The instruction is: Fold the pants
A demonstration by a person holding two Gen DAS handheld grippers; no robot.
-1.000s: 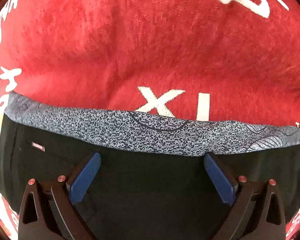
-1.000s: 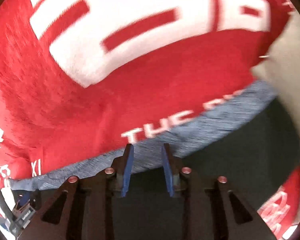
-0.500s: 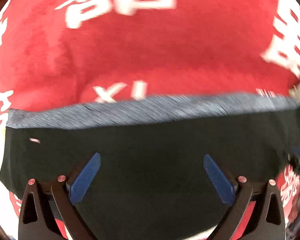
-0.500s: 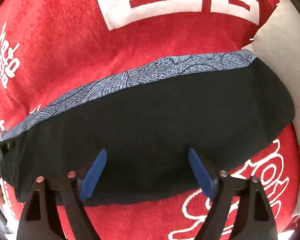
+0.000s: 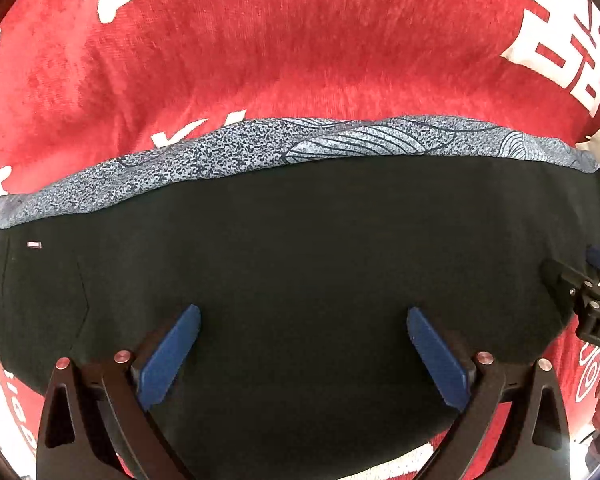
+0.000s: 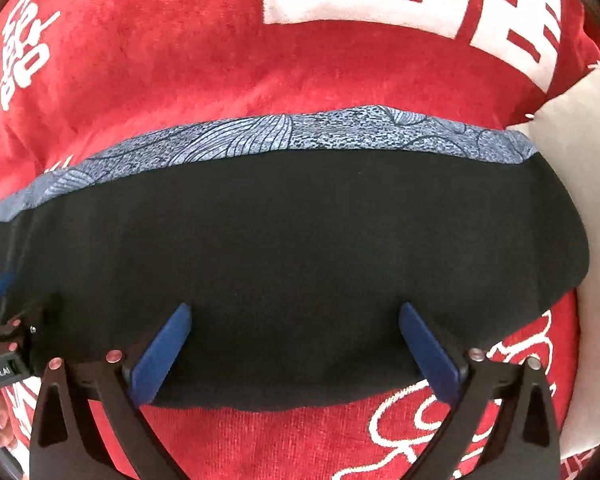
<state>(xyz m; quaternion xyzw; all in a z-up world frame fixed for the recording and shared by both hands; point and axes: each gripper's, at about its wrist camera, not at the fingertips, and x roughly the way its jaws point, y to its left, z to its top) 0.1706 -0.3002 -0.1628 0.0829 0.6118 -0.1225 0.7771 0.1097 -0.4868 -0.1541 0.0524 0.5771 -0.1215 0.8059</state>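
Lying flat as a compact dark bundle, the pants (image 5: 300, 264) are seen on a red cloth (image 5: 284, 48) printed with white characters, a patterned grey-blue band (image 5: 284, 148) running along their far edge. The left claw (image 5: 303, 356) is held spread wide above the near part of the bundle, nothing pinched between its blue pads; the right claw (image 6: 295, 354) is likewise spread and empty over the near edge. Each claw is glimpsed at the margin of the other's view, so the two are judged to be side by side.

The fold is judged close to finished. Trouble could come if a spread finger is dragged across the top layer, which would be pulled askew and the patterned band uncovered unevenly. If only the upper layer were pinched, the bundle could be opened again on lifting. A crowded approach could also bring the claws into contact.

Writing is sparse. White letters resembling "XI" (image 5: 204, 130) are partly hidden behind the band. A small pale tag (image 5: 34, 245) on the pants is too small to be read. "Robot.AI" is legible on the left claw's body at the left margin of the right view.
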